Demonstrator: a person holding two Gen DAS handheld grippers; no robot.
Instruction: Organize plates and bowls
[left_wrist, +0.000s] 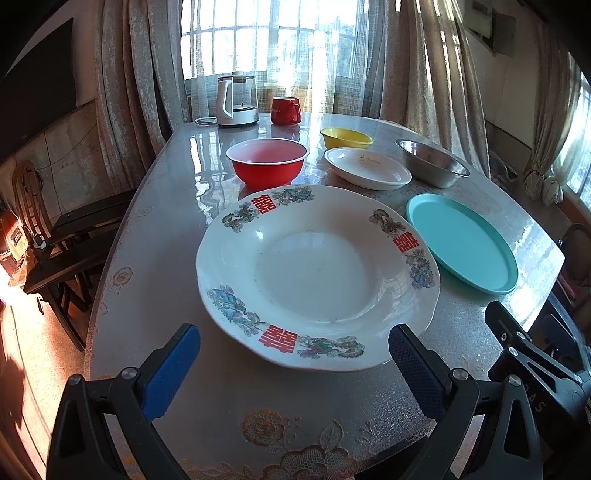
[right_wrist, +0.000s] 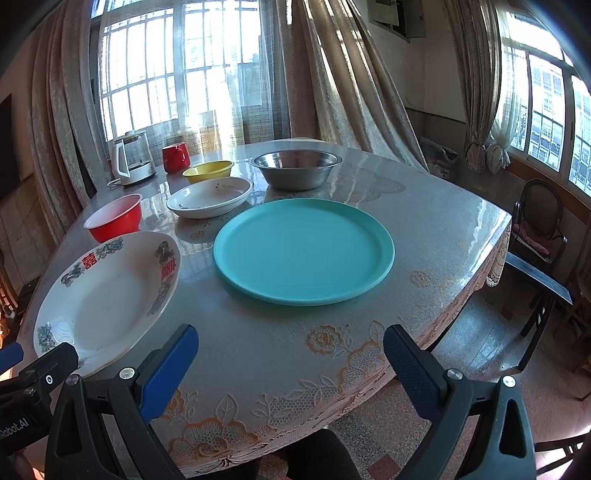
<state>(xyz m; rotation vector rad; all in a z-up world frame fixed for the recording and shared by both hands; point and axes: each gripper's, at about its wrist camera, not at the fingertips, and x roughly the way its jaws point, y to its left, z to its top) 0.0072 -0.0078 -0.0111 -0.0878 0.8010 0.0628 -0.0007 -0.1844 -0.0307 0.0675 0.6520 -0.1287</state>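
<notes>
Right wrist view alone: floor past table (right_wrist: 461, 236) edge; both tools, left tool (left_wrist: 294, 363) and right tool (right_wrist: 290, 363), wide, empty.

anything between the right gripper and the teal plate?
Nothing. In the right wrist view, only bare floral tablecloth lies between the open right gripper and the teal plate. The patterned plate sits off to the left.

On the table (right_wrist: 424, 229), the patterned plate (left_wrist: 317, 273) lies nearest on the left, with the flat plate (right_wrist: 303, 251) to its right. Behind them stand a plastic bowl (left_wrist: 266, 160), a shallow dish (left_wrist: 367, 168) and a metal bowl (right_wrist: 295, 168), left to right. A small bowl (left_wrist: 346, 137) sits behind the dish, and a kettle (left_wrist: 236, 99) and mug (left_wrist: 285, 109) at the far edge.
</notes>
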